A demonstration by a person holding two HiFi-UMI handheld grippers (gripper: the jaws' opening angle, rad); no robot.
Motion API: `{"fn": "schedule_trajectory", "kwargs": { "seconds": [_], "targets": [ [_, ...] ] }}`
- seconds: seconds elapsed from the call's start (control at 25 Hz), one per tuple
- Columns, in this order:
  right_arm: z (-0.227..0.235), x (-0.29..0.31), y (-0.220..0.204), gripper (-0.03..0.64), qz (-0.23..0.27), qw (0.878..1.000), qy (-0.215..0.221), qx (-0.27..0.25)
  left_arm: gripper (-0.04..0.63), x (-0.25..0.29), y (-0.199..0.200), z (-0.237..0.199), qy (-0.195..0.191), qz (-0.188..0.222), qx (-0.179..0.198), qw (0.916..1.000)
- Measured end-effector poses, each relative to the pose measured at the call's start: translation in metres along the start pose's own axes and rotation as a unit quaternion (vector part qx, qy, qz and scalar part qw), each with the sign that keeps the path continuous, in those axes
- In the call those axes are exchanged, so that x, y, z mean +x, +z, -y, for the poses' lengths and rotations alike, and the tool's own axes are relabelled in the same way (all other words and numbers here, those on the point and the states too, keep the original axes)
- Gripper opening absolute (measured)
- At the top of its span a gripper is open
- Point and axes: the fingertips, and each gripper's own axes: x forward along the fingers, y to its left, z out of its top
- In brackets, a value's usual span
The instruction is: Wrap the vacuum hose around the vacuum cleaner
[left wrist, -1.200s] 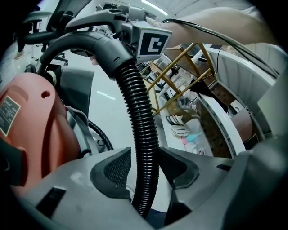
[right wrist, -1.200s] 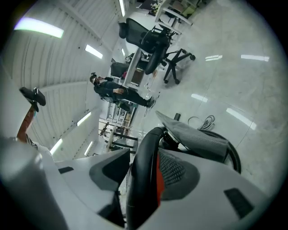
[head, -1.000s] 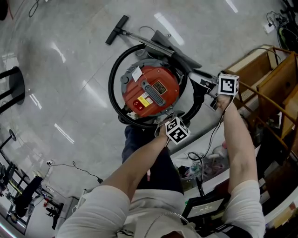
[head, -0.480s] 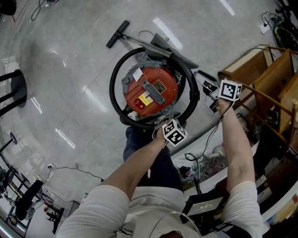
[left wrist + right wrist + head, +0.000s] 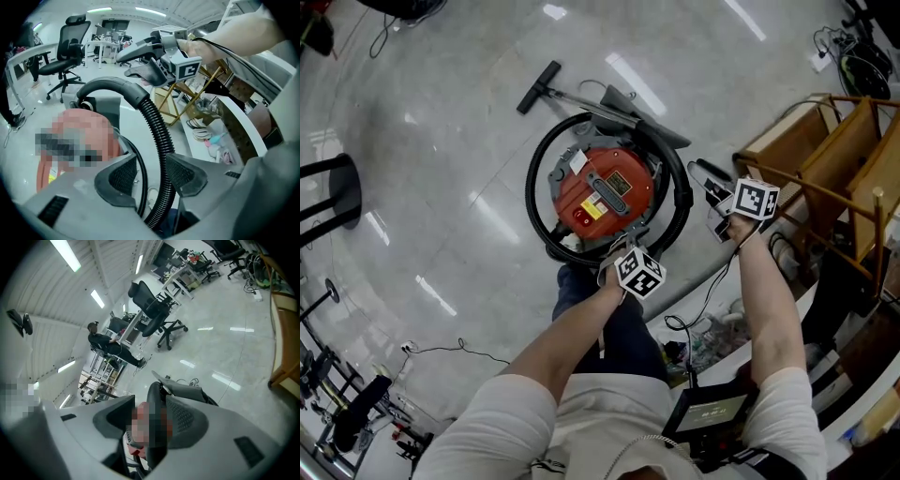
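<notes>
Circling the red-topped vacuum cleaner [image 5: 605,192], the black ribbed vacuum hose [image 5: 531,183] lies in one loop around its drum. The left claw [image 5: 151,171] is open, with the hose running between its jaws. The right claw [image 5: 149,418] hangs open just above the hose's smooth elbow.

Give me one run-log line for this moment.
left gripper: open, hose between fingers | right gripper: open | hose: ringed around vacuum cleaner

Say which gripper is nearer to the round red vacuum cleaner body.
Left. The left gripper hangs at the near edge of the round red vacuum cleaner body, over its black ribbed hose; the right gripper sits off to the side, outside the hose loop.
</notes>
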Motion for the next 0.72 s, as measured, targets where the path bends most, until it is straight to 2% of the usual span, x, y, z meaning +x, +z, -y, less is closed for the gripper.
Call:
{"fn": "schedule_trajectory", "kwargs": {
  "seconds": [0.36, 0.6, 0.72],
  "targets": [
    [-0.038, -0.033, -0.016, 0.189, 0.008, 0.999, -0.028, -0.02, 0.172, -0.057, 0.036, -0.016, 0.036, 0.043, -0.009, 0.9984],
    [-0.076, -0.073, -0.029, 0.189, 0.029, 0.996, -0.065, -0.055, 0.17, -0.108, 0.079, -0.019, 0.046, 0.096, -0.019, 0.9941],
    [-0.101, -0.097, -0.036, 0.187, 0.051, 0.995, -0.07, -0.047, 0.169, -0.139, 0.101, -0.013, 0.046, 0.124, -0.018, 0.991]
  ]
}}
